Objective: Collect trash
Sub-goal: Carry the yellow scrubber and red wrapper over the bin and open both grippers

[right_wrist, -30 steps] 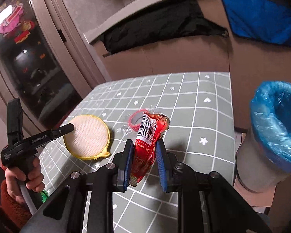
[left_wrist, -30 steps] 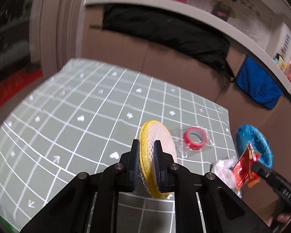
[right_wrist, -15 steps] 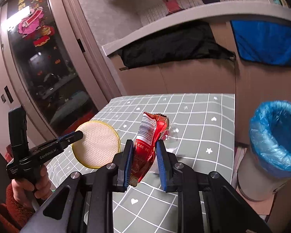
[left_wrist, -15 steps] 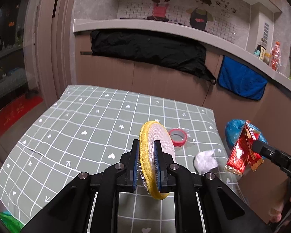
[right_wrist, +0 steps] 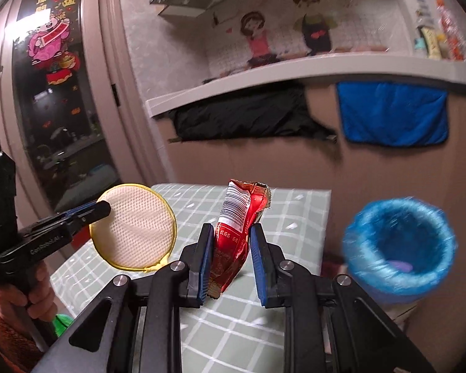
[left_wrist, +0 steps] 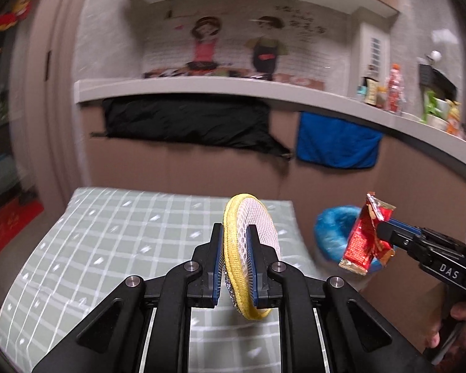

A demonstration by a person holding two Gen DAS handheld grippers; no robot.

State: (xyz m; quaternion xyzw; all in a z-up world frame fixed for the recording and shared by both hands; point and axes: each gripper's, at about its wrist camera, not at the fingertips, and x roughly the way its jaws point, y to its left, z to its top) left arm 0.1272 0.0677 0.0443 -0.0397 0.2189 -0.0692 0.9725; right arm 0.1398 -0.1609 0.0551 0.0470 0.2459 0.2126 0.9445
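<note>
I had lifted both loads off the worktop (right_wrist: 298, 217): left fingers (left_wrist: 235, 261) pinching the scrubber (left_wrist: 248, 248), right fingers (right_wrist: 230, 251) pinching the wrapper (right_wrist: 239, 227), bin (right_wrist: 397, 245) at three o'clock.

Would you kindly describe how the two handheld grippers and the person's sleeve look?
Both the left gripper and the right gripper are black pistol-grip tools with blue-padded fingers, silver screws and white lettering on the body. A rust-red knitted sleeve covers the left wrist.

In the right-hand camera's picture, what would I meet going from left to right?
Hand holding the left tongs → round yellow-rimmed scrubber → red snack wrapper in the right tongs → blue-lined bin.
</note>
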